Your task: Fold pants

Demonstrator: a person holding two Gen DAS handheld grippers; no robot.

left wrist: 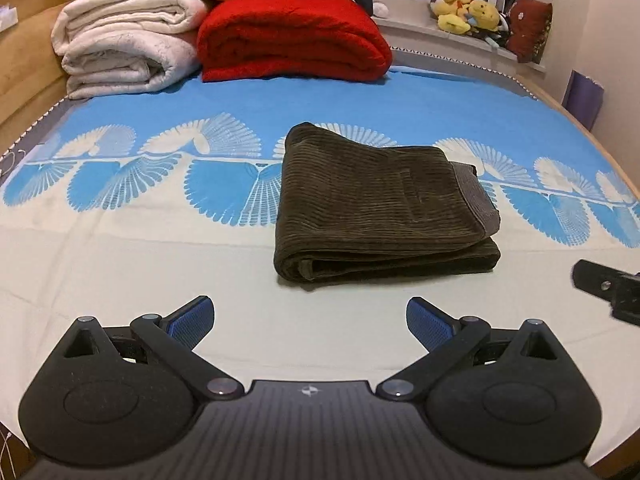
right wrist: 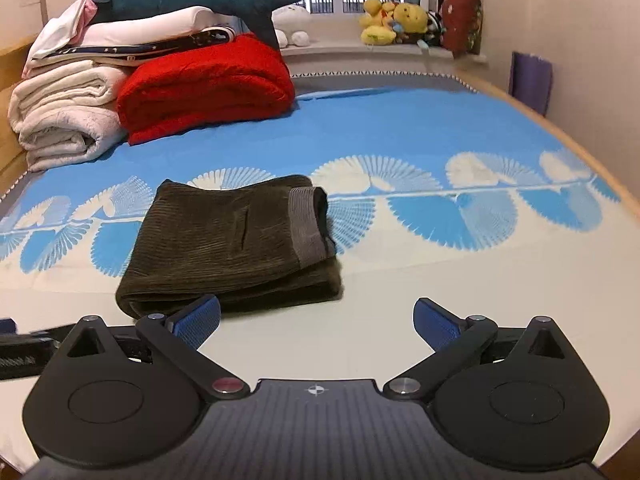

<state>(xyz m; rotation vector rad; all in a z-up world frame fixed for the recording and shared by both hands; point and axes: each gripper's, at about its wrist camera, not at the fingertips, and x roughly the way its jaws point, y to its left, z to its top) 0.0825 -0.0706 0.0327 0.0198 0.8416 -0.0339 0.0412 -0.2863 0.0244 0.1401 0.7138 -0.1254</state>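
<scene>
Dark olive corduroy pants (left wrist: 380, 208) lie folded into a compact rectangle on the bed, a grey waistband at their right end. They also show in the right wrist view (right wrist: 232, 244). My left gripper (left wrist: 310, 320) is open and empty, hovering just short of the pants' near edge. My right gripper (right wrist: 316, 322) is open and empty, near the pants' front right corner. Part of the right gripper shows at the right edge of the left wrist view (left wrist: 608, 288); part of the left gripper shows at the left edge of the right wrist view (right wrist: 24, 352).
The bed has a blue and cream patterned sheet (left wrist: 160, 220). A red folded blanket (left wrist: 292, 36) and white folded quilts (left wrist: 120, 40) are stacked at the far left. Plush toys (right wrist: 392, 20) sit on the window ledge. A wooden bed frame (left wrist: 24, 60) runs along the left.
</scene>
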